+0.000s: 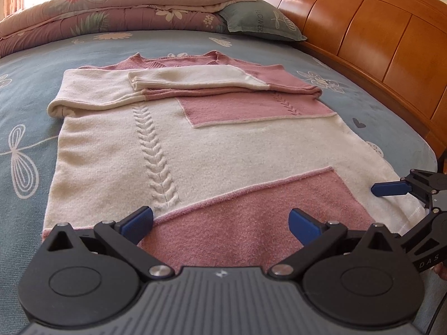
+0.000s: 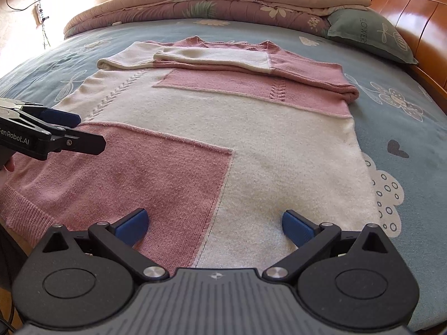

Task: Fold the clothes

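Observation:
A pink and cream knit sweater (image 1: 223,150) lies flat on the bed, hem toward me, with both sleeves folded across its chest (image 1: 195,81). It also shows in the right wrist view (image 2: 251,128). My left gripper (image 1: 220,223) is open and empty, over the pink hem patch at the sweater's near left. My right gripper (image 2: 215,226) is open and empty, over the hem where pink meets cream. The right gripper also shows at the right edge of the left wrist view (image 1: 396,188). The left gripper shows at the left edge of the right wrist view (image 2: 64,128).
The sweater lies on a blue floral bedsheet (image 1: 28,111). A folded pink quilt (image 2: 209,2) and a grey-green pillow (image 2: 368,33) lie at the far end. A wooden headboard (image 1: 377,33) runs along the right side.

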The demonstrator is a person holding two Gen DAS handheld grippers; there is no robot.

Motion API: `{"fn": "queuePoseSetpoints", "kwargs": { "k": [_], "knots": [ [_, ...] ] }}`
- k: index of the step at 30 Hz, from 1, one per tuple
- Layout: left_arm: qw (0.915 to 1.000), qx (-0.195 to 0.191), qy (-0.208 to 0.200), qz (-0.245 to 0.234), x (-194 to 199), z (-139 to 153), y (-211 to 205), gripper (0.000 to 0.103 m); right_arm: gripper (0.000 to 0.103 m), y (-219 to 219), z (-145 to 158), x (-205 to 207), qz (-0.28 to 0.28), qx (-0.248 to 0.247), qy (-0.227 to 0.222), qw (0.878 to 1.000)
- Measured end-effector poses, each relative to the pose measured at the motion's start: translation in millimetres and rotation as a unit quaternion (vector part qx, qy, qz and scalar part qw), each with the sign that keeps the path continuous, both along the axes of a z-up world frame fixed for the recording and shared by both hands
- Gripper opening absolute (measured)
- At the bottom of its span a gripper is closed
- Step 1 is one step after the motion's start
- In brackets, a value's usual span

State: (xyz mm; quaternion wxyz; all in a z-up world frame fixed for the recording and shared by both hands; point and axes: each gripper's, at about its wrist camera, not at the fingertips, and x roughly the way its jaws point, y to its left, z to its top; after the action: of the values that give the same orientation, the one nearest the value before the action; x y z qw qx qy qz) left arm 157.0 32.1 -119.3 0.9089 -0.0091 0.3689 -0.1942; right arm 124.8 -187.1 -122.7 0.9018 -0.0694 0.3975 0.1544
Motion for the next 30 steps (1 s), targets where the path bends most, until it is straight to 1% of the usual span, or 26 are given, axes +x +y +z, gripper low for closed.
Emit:
{"fn": "queuePoseSetpoints", "kwargs": {
  "k": [4, 7, 10, 12, 15, 17, 19, 21, 23, 26, 29, 30],
  "knots": [
    [0.9996, 0.02, -0.015, -0.011, -4, -2, -4, 0.102, 0.103, 1, 0, 0, -0.001, -0.002, 0.003, 1.0],
    [0.9992, 0.031, -0.024, -0.005, -7, -4, -7, 0.102, 0.103, 0, 1, 1, -0.003, -0.001, 0.002, 1.0],
    [0.9978, 0.058, -0.031, 0.0, -9, -6, -16, 0.102, 0.103, 0, 0, 0, -0.006, 0.001, -0.003, 1.0],
    [0.9969, 0.07, -0.035, 0.007, -11, -7, -20, 0.102, 0.103, 0, -1, -1, -0.007, 0.002, -0.007, 1.0],
    [0.9965, 0.076, -0.032, 0.016, -13, -6, -22, 0.102, 0.103, 0, -1, -1, -0.004, 0.003, -0.008, 1.0],
    [0.9962, 0.083, -0.017, 0.018, -11, -3, -23, 0.102, 0.103, 0, -1, -1, 0.0, 0.002, -0.008, 1.0],
    [0.995, 0.099, 0.001, 0.018, -12, 3, -24, 0.102, 0.103, -1, 0, -1, 0.006, 0.003, -0.005, 1.0],
    [0.9922, 0.123, -0.003, 0.021, -23, 12, -26, 0.102, 0.103, -3, 1, -3, 0.017, 0.005, -0.003, 1.0],
    [0.9896, 0.142, -0.023, 0.004, -40, 24, -30, 0.102, 0.103, -7, 3, -6, 0.025, 0.01, -0.003, 1.0],
    [0.9832, 0.168, -0.054, -0.046, -67, 36, -38, 0.102, 0.103, -13, 9, -15, 0.044, 0.025, -0.009, 0.999],
    [0.9689, 0.211, -0.084, -0.099, -91, 35, -52, 0.102, 0.103, -19, 17, -25, 0.065, 0.027, -0.028, 0.997],
    [0.9651, 0.219, -0.088, -0.113, -96, 33, -56, 0.102, 0.103, -22, 19, -28, 0.069, 0.024, -0.032, 0.997]
  ]
}}
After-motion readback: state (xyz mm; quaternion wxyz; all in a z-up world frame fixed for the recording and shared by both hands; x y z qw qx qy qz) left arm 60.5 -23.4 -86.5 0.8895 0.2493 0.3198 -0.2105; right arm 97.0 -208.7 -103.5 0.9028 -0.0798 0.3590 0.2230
